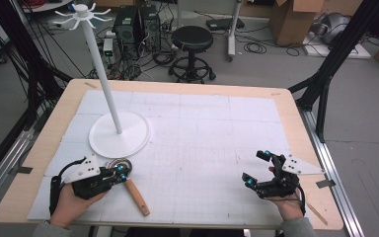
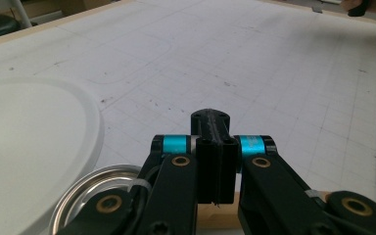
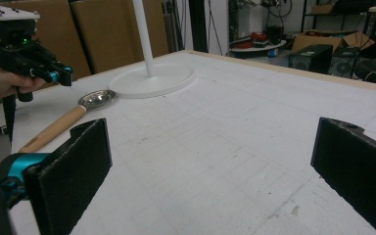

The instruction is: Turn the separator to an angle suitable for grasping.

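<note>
Nearest us, our left gripper point(image 1: 122, 173) hovers with jaws pressed together above the wooden-handled spoon point(image 1: 130, 185), which lies on the table point(image 1: 202, 163) beside the white stand point(image 1: 120, 134). Our right gripper point(image 1: 256, 169) is spread wide, well apart.

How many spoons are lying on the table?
1. The spoon lies near the table's front left, beside the white stand's round base, with its metal bowl under the left gripper and its wooden handle pointing toward the person.
</note>
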Action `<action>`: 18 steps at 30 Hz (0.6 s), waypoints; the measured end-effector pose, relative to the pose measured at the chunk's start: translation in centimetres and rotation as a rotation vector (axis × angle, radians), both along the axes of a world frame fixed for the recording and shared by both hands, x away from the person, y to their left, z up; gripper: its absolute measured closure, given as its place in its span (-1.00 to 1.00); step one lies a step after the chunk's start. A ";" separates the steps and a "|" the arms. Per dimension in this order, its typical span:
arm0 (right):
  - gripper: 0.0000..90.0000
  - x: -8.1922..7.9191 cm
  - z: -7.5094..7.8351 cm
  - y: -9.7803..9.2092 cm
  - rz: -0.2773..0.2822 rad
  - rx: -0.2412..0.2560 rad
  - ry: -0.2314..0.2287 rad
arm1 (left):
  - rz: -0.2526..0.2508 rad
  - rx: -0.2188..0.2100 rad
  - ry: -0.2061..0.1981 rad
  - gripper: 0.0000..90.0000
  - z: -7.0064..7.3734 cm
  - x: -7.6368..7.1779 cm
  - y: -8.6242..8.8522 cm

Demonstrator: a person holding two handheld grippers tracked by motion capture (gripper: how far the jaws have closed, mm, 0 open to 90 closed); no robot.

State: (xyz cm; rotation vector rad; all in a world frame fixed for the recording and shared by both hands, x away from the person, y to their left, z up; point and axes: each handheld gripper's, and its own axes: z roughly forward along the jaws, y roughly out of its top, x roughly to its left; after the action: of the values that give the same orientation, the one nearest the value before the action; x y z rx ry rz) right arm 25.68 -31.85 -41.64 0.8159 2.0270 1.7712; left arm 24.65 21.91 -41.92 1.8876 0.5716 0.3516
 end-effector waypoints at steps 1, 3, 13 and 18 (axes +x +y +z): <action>-0.99 0.0 0.0 0.0 0.000 0.002 -0.002 | -0.004 0.003 0.000 0.99 -0.1 -0.1 0.0; -0.99 0.0 -0.1 -0.1 -0.003 0.005 0.000 | 0.002 0.010 0.011 0.99 -0.5 -0.5 -0.2; -0.99 0.1 -0.2 0.0 0.001 -0.002 0.002 | -0.022 0.056 0.035 0.99 -1.5 -2.0 -0.2; -0.99 0.3 -0.2 0.3 0.006 -0.010 0.004 | -0.038 0.071 0.055 1.00 -1.8 -2.4 -0.3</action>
State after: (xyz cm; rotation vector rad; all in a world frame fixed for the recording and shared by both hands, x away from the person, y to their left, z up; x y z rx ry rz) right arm 25.94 -31.55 -41.88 0.8118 2.0412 1.7628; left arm 22.29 21.64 -43.68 1.9782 0.5660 0.2998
